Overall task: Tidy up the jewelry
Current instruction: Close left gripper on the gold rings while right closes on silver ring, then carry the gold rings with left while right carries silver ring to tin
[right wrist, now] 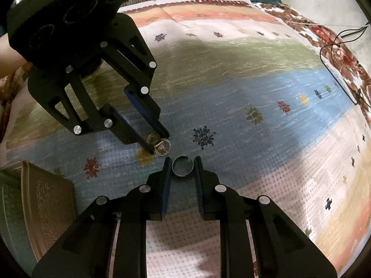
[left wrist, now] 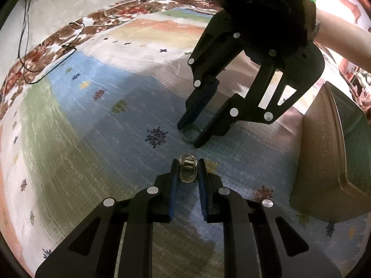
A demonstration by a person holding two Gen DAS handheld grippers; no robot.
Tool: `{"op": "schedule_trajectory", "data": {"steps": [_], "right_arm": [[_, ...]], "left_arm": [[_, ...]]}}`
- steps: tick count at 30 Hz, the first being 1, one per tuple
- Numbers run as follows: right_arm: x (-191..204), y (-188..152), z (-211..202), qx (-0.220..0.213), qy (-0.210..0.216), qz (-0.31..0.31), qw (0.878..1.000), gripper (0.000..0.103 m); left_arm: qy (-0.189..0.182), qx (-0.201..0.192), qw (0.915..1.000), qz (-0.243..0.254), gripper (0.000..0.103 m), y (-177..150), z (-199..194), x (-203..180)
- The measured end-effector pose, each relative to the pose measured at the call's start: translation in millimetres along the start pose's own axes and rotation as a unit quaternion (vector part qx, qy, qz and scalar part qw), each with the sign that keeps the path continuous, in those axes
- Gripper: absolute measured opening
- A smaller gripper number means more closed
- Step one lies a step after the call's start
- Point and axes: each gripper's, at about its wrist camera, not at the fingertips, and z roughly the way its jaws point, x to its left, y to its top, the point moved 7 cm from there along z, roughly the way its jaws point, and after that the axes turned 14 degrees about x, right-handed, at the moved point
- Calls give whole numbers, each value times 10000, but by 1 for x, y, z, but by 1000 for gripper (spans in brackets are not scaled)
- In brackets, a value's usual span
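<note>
Left wrist view: left hand-held gripper clenched on a cluster of thin rings lying on the blue band of the rug, well in from its edges; beyond it the right hand-held gripper straddles a wide band ring. Right wrist view: its pads touch that band ring, grasping it on the rug. Pick-up step, both hands; next likely a straight lift and carry to the tan box near the rug's edge, the two grippers crowding each other.
</note>
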Motion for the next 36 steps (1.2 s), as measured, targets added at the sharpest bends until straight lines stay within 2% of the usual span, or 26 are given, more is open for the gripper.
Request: {"op": "schedule_trajectory", "data": {"steps": [8, 19, 27, 32, 36], "right_arm": [[0, -1, -3, 48, -108, 117, 9999, 20], [5, -12, -10, 148, -271, 264, 9992, 20], [2, -21, -27, 18, -419, 574, 9975, 20], [-3, -29, -42, -19, -629, 982, 9932, 20], [-9, -40, -52, 118, -778, 1448, 9863, 20]], "left_arm": [[8, -47, 9997, -232, 15, -3, -5, 4], [147, -158, 9995, -248, 15, -1, -20, -1], [280, -290, 9988, -292, 15, 0, -40, -7], [396, -329, 9980, -371, 15, 1, -52, -11], [412, -438, 9970, -485, 15, 3, -66, -19]]}}
